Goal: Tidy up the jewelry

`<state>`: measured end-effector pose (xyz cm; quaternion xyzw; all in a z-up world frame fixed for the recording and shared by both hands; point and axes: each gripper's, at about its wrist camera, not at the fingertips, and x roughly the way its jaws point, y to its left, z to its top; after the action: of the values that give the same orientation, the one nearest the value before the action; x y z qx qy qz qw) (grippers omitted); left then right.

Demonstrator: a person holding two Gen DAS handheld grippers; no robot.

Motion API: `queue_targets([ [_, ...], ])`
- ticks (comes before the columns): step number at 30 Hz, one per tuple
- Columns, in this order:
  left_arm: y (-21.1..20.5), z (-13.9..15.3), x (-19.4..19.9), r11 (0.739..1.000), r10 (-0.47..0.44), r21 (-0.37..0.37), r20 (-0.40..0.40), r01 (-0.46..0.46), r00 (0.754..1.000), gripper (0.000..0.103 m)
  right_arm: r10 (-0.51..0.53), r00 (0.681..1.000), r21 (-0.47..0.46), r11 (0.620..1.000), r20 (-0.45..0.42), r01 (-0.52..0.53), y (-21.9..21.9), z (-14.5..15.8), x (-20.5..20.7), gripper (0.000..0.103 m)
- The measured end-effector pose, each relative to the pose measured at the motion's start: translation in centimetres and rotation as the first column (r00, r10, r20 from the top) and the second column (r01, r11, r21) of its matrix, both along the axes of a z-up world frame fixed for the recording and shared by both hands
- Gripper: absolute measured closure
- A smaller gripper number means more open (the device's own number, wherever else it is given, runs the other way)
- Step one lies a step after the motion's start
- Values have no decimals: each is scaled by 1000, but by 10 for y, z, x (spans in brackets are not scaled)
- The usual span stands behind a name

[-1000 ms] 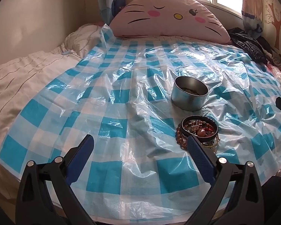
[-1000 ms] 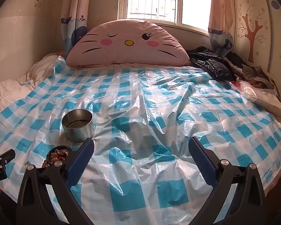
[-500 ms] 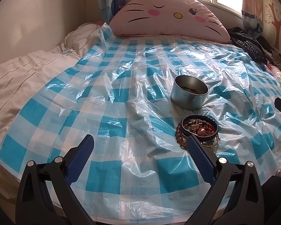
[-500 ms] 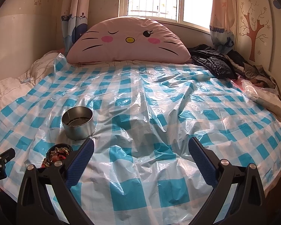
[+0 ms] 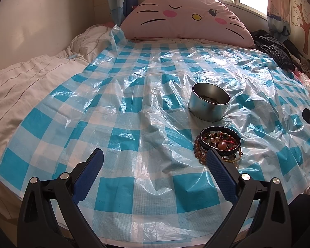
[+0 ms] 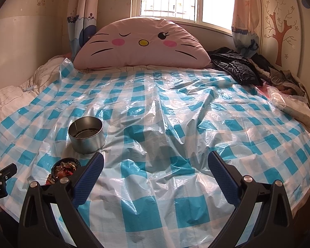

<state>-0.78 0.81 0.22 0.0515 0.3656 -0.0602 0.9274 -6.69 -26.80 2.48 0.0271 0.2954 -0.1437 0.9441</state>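
Note:
A pile of jewelry, bracelets and beads in a dark ring, lies on the blue checked plastic sheet. Just behind it stands a round open metal tin. My left gripper is open and empty, its right finger just in front of the pile. In the right wrist view the tin and the jewelry sit at the lower left. My right gripper is open and empty, to the right of both.
A pink cat-face pillow leans at the head of the bed. Dark clothes and a plastic bag lie at the right edge. White bedding shows at the left. The left gripper's body shows at the left edge.
Both views have shifted slightly; the grippers have moved a little toward the bed. The tin and jewelry have not moved. Both grippers stay open.

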Motion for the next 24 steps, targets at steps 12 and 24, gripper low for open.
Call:
queue_targets([
  [12,0,0,1,1000,0,-1,-1,0,1000,7,1,1000,-2,1000,-30,-1,0,-1,1,6],
  [24,-1,-1,-2,1000,-20,-5,5,20,1000,7,83,995,62,995,-53,-80,-2,-3,14,6],
])
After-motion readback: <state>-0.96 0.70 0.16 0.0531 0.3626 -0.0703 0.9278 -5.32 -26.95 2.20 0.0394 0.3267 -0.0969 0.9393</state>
